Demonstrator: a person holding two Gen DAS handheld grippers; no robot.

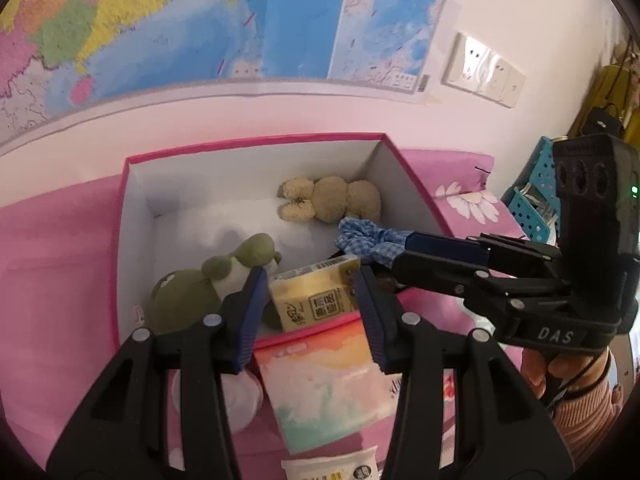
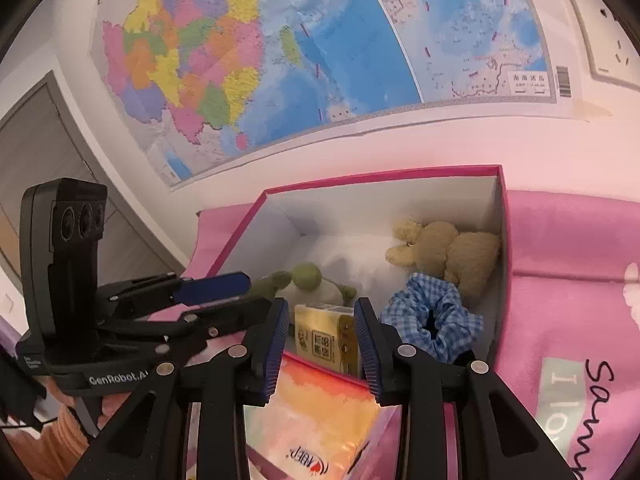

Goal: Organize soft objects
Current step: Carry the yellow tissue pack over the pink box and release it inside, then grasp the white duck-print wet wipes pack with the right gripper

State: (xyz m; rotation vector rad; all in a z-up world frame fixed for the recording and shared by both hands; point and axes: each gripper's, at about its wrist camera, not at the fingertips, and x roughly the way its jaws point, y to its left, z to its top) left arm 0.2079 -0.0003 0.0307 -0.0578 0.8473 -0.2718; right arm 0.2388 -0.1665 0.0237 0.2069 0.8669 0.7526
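A pink-edged white box (image 1: 136,184) (image 2: 502,216) sits on a pink cloth. Inside lie a tan teddy bear (image 1: 332,198) (image 2: 452,248), a green plush frog (image 1: 188,292) (image 2: 306,278), a blue checked scrunchie (image 1: 366,240) (image 2: 436,320) and a yellow tissue pack (image 1: 312,296) (image 2: 324,334). My left gripper (image 1: 310,312) is open over the box's near edge, empty. My right gripper (image 2: 320,344) is open and empty, just above the yellow pack. A pastel orange tissue pack (image 1: 328,384) (image 2: 316,416) lies in front of the box.
A wall map (image 1: 200,24) hangs behind the box. A wall socket (image 1: 484,70) is at the right. A blue perforated basket (image 1: 532,196) stands past the cloth's right end. A white tissue pack (image 1: 332,466) and a white round item (image 1: 236,400) lie near the front.
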